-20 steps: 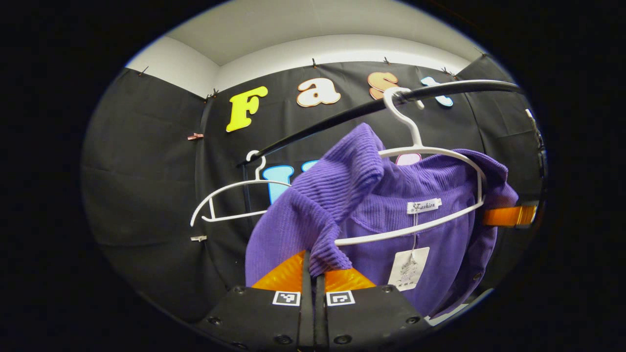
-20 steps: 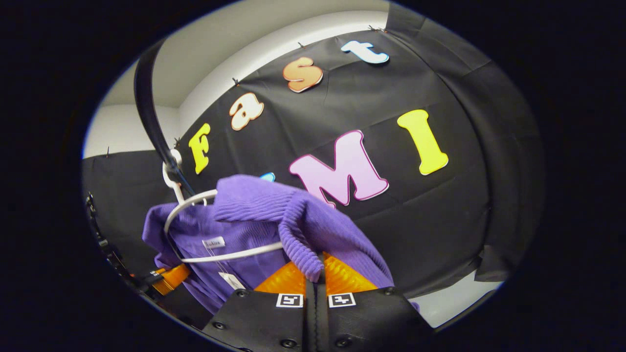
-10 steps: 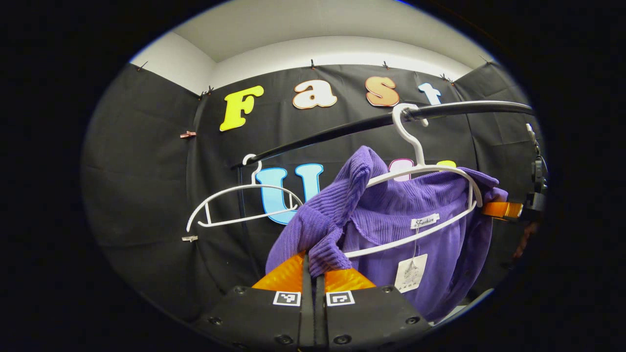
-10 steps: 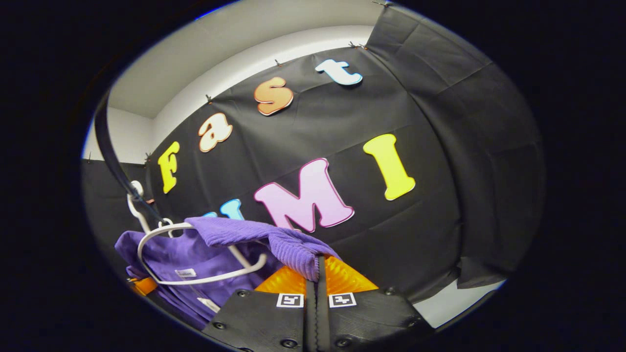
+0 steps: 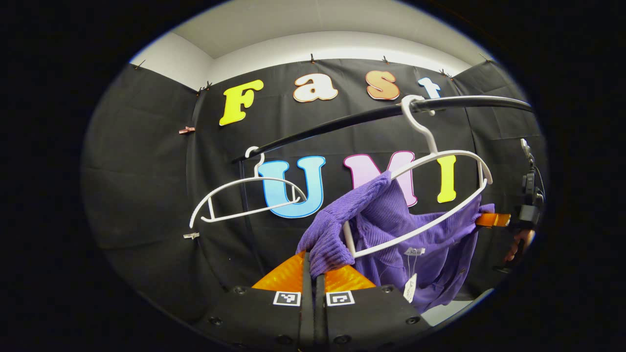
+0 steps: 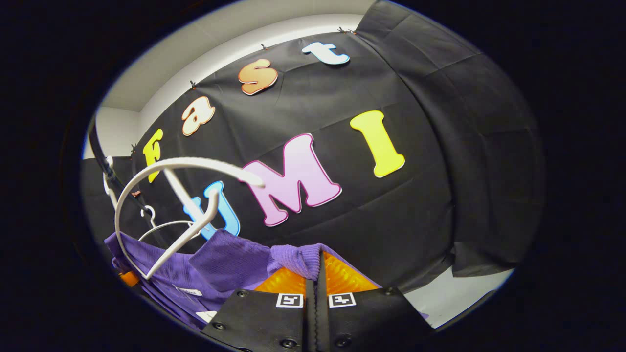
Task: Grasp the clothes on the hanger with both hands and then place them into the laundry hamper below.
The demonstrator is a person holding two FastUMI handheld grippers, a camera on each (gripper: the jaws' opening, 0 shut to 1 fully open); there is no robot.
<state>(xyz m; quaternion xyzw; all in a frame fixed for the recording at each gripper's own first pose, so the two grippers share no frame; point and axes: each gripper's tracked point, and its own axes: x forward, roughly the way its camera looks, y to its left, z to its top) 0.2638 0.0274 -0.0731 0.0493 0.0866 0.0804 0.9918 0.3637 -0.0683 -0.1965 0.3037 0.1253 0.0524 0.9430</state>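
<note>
Left tool (image 5: 313,266): jaws closed to a slit, pinching a ribbed fold of the purple knit garment (image 5: 420,244) at one shoulder. Right tool (image 6: 318,266): likewise narrow, clamped on a fold of the same purple knit garment (image 6: 234,266) at the other shoulder; in the left gripper view it appears farther off at the garment's far edge, with part of the hand (image 5: 518,243) that holds it. Landmark is the white plastic hanger (image 5: 440,195), hooked on the black rail (image 5: 371,115). Change over the last second: earlier the knit lay draped over both arms of this hanger; now the upper arm stands bare and the cloth hangs below it, with the lower bar crossing in front of the fabric. In the right gripper view the white plastic hanger (image 6: 166,205) rises bare above the garment. Judgement: the garment is nearly free, but whether any cloth catches on the lower bar cannot be told. A second, empty white hanger (image 5: 244,198) hangs farther along the rail. Next step calls for lowering both tools together toward the hamper below; risk is dragging the hanger off the rail.
</note>
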